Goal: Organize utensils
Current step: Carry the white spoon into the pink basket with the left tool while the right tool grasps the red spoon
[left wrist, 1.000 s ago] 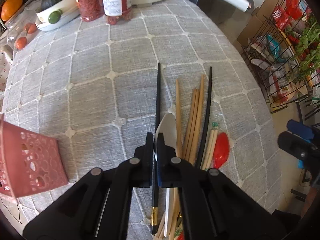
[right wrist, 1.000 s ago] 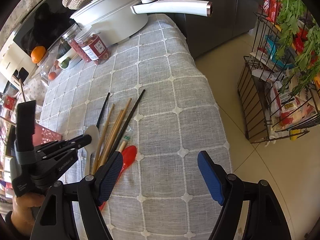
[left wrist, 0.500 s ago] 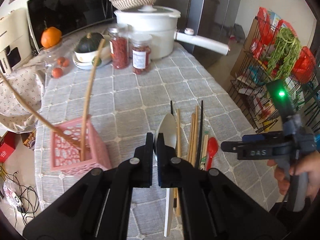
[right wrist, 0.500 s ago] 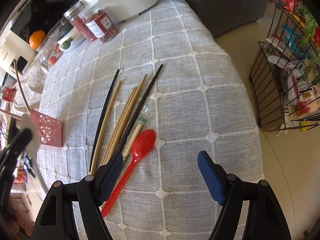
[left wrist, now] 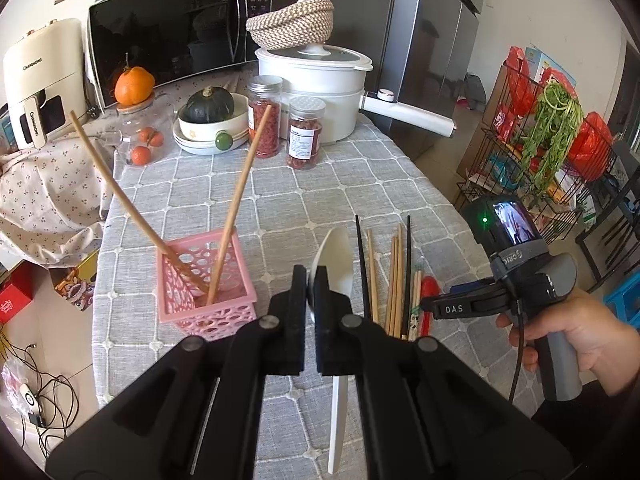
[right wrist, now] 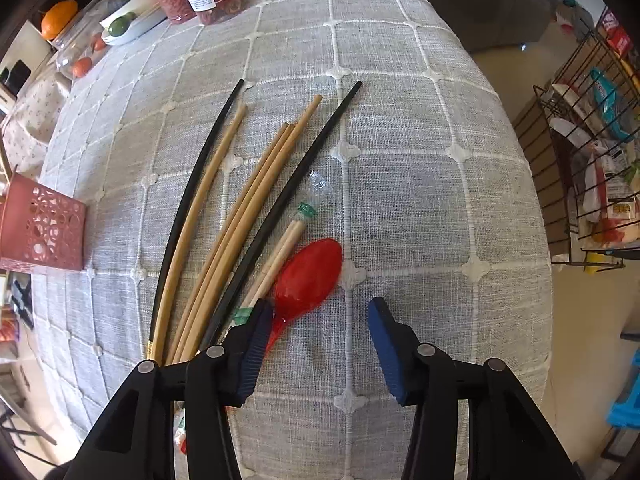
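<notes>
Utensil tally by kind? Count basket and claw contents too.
Black chopsticks: 2
Loose wooden chopsticks: 4
Basket chopsticks, in basket: 2
Wrapped chopstick pack: 1
Red spoon: 1
White spoon, in left claw: 1
Total: 11

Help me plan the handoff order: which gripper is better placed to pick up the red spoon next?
Right. The right gripper hangs just above the red spoon, jaws closing with the handle at its left finger, not yet pinched. The left gripper is shut on the white spoon near the pink basket.
</notes>
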### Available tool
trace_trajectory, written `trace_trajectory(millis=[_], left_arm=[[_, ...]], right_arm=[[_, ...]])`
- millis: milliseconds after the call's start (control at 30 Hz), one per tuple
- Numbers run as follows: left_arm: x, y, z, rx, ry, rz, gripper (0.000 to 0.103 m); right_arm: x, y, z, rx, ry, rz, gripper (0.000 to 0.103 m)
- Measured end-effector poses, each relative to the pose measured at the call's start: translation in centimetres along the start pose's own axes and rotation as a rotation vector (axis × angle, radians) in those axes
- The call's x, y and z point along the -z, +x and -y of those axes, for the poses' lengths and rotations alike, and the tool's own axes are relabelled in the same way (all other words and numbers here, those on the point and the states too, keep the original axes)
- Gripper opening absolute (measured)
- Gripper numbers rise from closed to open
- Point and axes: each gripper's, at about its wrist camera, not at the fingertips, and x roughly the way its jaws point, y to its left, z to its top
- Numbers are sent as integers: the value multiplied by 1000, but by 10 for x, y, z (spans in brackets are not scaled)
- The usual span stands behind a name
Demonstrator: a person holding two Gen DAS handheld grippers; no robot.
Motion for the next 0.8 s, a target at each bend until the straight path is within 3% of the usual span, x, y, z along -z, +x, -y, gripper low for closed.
trace_trajectory(millis=[200, 300, 433, 600, 800], left_arm=[[1, -10, -5, -19, -24, 42, 4], [-1, -20, -7, -37, -36, 95, 4], [-6, -38, -14, -80, -51, 209, 4], [-8, -63, -30, -165, -106, 415, 4], [-15, -61, -46, -276, -136, 560, 4]], right_arm=[[-1, 1, -7, 47, -38, 6, 41], [-2, -2, -4, 48, -40, 16, 25], [-4, -6, 2, 11, -19, 25, 22], [-9, -15, 18, -41, 21, 63, 21], [-11, -45, 21, -100, 39, 160, 21]])
